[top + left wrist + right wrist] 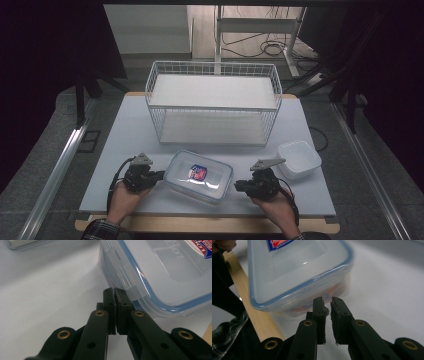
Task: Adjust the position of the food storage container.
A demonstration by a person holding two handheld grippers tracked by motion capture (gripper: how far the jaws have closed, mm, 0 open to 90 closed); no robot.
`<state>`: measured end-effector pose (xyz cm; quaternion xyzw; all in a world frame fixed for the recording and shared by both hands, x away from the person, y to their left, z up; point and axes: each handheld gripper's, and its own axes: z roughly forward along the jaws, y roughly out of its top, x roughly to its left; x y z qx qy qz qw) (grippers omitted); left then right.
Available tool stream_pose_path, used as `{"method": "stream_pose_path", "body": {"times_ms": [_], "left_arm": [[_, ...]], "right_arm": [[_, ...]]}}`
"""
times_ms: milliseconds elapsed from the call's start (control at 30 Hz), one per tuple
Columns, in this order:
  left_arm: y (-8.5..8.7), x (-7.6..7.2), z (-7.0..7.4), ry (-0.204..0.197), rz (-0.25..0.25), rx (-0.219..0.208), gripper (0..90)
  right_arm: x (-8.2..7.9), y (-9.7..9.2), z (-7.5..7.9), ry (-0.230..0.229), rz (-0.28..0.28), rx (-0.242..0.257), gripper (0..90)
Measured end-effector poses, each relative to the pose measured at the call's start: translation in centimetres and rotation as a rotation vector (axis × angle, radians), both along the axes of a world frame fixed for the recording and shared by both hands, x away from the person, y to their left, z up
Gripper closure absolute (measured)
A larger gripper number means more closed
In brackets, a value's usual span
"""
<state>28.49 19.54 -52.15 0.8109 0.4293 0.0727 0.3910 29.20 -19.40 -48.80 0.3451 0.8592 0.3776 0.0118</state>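
A clear lidded food container (199,176) with a blue seal and a red and blue label lies near the front middle of the white table (125,135). My left gripper (161,175) is at its left end. In the left gripper view the jaws are pressed together, and the left gripper (114,291) touches the lower edge of a clear lid latch (125,277) on the container (170,270). My right gripper (238,186) is at the container's right end. Its jaws stand a narrow gap apart with nothing between them, and the right gripper (327,300) stops just short of the container (297,277) side wall.
A white wire rack (214,102) with two shelves stands behind the container. A small white open tub (299,159) sits at the right front. The table's wooden front edge (259,322) runs close by the container, with a plaid sleeve (227,335) beside it.
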Motion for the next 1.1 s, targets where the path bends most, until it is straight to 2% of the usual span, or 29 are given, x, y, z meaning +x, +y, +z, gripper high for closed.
{"method": "stream_pose_path", "body": {"times_ms": [100,233,533,667,967,1033,1067,1100], "left_arm": [[-0.4,-0.2,0.1,0.001,0.007,0.008,89.3],[-0.9,-0.5,0.1,0.010,0.010,-0.001,89.8],[-2.6,-1.4,0.4,0.023,-0.025,-0.009,89.8],[-2.8,-1.9,0.4,0.033,-0.029,-0.030,89.2],[-3.0,-2.4,0.3,0.040,-0.032,-0.043,87.6],[-3.0,-2.4,0.4,0.035,-0.034,-0.032,81.5],[-2.9,-2.4,0.4,0.032,-0.032,-0.022,81.5],[-2.8,-2.4,0.4,0.024,-0.024,-0.016,76.3]], "right_arm": [[0.0,0.2,-0.1,0.003,0.000,-0.015,80.6],[0.3,-0.1,-0.1,-0.003,-0.028,-0.020,80.8],[1.9,-1.5,0.1,-0.055,-0.121,-0.037,82.2],[2.4,-1.8,0.0,-0.061,-0.129,-0.029,82.0],[2.9,-1.8,-0.2,-0.078,-0.139,-0.045,81.7],[3.1,-1.7,-0.3,-0.080,-0.140,-0.057,79.4],[3.1,-1.7,-0.3,-0.080,-0.140,-0.057,79.4],[3.1,-1.8,-0.3,-0.080,-0.140,-0.059,77.7]]}}
